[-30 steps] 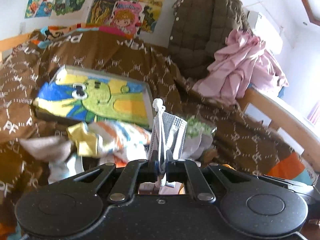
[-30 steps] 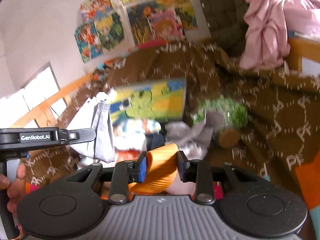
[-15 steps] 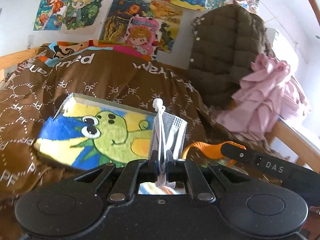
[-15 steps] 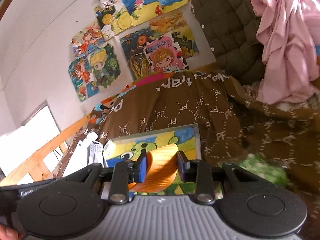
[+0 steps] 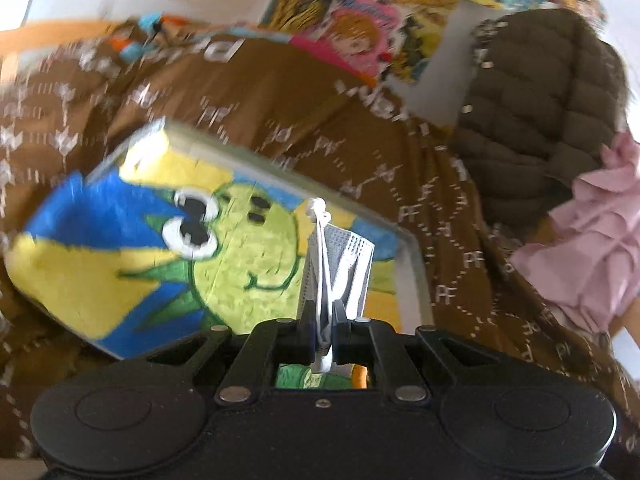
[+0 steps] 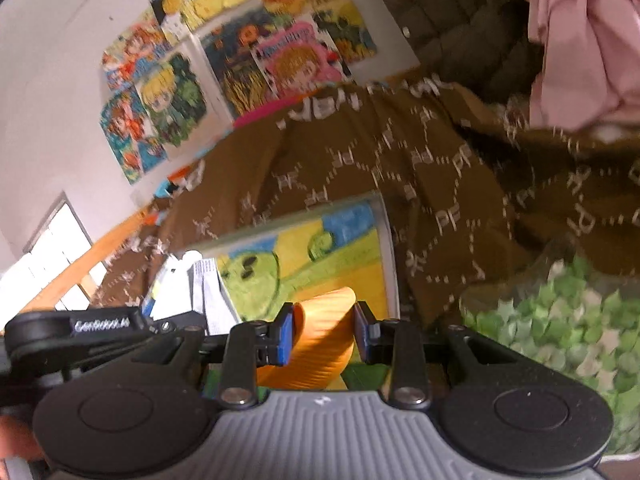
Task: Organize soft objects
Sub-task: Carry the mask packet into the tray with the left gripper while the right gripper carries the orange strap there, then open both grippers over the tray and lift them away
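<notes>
My left gripper [image 5: 323, 330] is shut on a grey face mask [image 5: 340, 268] that stands up between its fingers, its white ear loops bunched at the top. Behind it lies a box with a green cartoon frog painted on it [image 5: 224, 256], resting on a brown patterned blanket [image 5: 304, 120]. In the right wrist view my right gripper [image 6: 323, 334] is shut on an orange ribbed cloth [image 6: 320, 344], above the same frog box [image 6: 312, 256]. The left gripper with the grey mask [image 6: 206, 292] shows at the left there.
A brown quilted jacket [image 5: 540, 92] and pink clothing [image 5: 592, 240] hang at the right. A green-and-white patterned soft item [image 6: 560, 320] lies at the lower right of the right wrist view. Cartoon posters [image 6: 248, 52] cover the wall. A wooden bed rail [image 6: 92, 256] runs at the left.
Both grippers have moved toward the frog box, which now looms larger and closer. The pile of loose cloths has dropped out of view. Both grips are unchanged.
</notes>
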`<control>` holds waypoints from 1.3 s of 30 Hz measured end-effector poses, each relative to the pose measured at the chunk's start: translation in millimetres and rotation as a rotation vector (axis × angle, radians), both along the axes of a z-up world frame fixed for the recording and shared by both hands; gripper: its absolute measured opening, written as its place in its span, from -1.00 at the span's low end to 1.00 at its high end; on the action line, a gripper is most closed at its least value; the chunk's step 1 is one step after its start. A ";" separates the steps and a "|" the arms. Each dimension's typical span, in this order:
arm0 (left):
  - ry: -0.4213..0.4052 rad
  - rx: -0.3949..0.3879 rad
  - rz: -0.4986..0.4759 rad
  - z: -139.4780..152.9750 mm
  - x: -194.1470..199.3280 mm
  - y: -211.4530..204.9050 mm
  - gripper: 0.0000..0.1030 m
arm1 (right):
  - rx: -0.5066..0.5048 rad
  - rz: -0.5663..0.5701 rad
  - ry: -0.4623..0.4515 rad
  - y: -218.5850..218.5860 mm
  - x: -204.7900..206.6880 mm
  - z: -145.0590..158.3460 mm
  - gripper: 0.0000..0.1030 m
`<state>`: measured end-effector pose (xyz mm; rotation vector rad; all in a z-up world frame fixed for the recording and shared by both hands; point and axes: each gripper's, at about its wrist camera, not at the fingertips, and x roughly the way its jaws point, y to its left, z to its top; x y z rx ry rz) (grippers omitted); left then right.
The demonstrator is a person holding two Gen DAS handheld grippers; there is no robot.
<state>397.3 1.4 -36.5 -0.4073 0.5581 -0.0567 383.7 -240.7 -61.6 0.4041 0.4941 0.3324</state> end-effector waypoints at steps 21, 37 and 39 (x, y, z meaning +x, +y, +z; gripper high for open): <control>0.165 -0.025 0.073 -30.7 14.9 6.2 -0.35 | -0.155 0.015 0.013 13.9 6.1 -1.8 -0.03; -0.079 0.098 0.085 26.8 -57.6 -3.6 0.61 | -0.218 -0.044 -0.158 -11.2 -39.7 54.1 0.93; -0.118 0.113 0.087 37.7 -73.1 -7.1 0.72 | -0.220 -0.055 -0.191 -16.1 -52.8 63.2 0.99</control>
